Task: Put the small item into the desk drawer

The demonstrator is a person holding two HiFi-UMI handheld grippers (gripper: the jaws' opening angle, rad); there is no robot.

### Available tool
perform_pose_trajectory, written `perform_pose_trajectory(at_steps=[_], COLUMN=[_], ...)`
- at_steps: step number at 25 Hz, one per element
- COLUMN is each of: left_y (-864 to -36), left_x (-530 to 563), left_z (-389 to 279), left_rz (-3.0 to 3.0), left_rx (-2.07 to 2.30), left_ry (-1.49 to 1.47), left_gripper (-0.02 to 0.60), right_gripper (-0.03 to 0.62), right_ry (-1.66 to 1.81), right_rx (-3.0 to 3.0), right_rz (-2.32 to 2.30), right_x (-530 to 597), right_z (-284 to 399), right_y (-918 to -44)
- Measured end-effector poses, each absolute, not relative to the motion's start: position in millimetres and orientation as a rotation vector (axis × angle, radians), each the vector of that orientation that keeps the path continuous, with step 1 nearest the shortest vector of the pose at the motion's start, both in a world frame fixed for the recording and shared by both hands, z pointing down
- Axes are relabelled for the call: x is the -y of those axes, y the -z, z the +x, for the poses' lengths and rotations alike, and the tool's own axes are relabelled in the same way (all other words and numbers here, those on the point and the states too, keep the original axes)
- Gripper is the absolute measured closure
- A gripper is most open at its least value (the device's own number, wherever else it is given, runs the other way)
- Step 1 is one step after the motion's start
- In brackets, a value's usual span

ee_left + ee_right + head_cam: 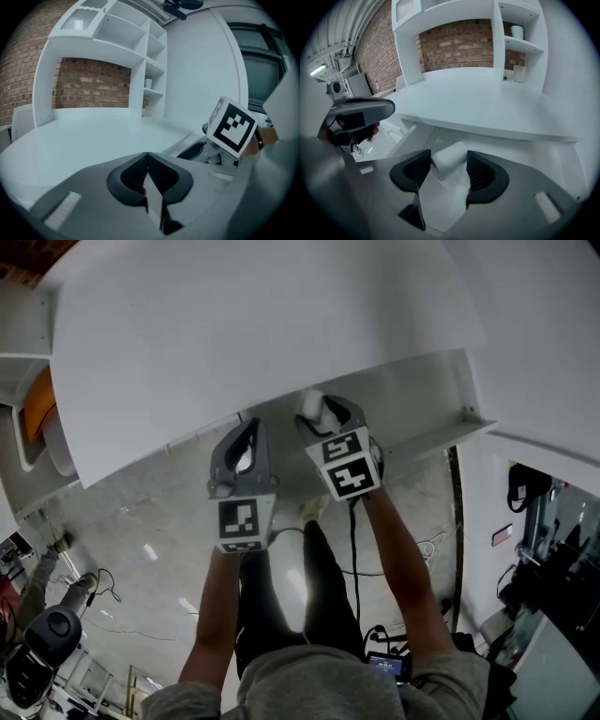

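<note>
Right gripper view: a small white roll (450, 157) is held in the right gripper (449, 165), above the open desk drawer (534, 150). The left gripper (148, 164) is kept closed; nothing is held in it.

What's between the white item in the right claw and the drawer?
Nothing: in the right gripper view the small white item, gripped in the right claw, hangs over the bare drawer.

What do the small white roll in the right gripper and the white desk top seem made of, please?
Small white roll: probably paper or soft plastic wrap, matte, crinkled below. White desk top: smooth laminate or painted board, faint sheen.
</note>
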State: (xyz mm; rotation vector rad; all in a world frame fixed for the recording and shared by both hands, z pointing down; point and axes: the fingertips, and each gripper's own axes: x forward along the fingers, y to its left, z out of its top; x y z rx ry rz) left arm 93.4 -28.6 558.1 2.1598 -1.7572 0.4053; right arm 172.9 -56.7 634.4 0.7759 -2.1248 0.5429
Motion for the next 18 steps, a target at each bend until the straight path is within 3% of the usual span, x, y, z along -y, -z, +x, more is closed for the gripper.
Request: perform_pose_trajectory(at_steps=[18], left_y=[-564.3], left_x=[17.8], left_z=[65.1], left_rz=[2.069], left_rx=[1.838], left_ry=[-0.395], left_gripper=[0.569], right_gripper=[0.339], right_ry=[-0.492], right_rx=[1.997], right_rz=[0.601], right_x=[47.0], right_z=[147.6], right_y=[-695.3])
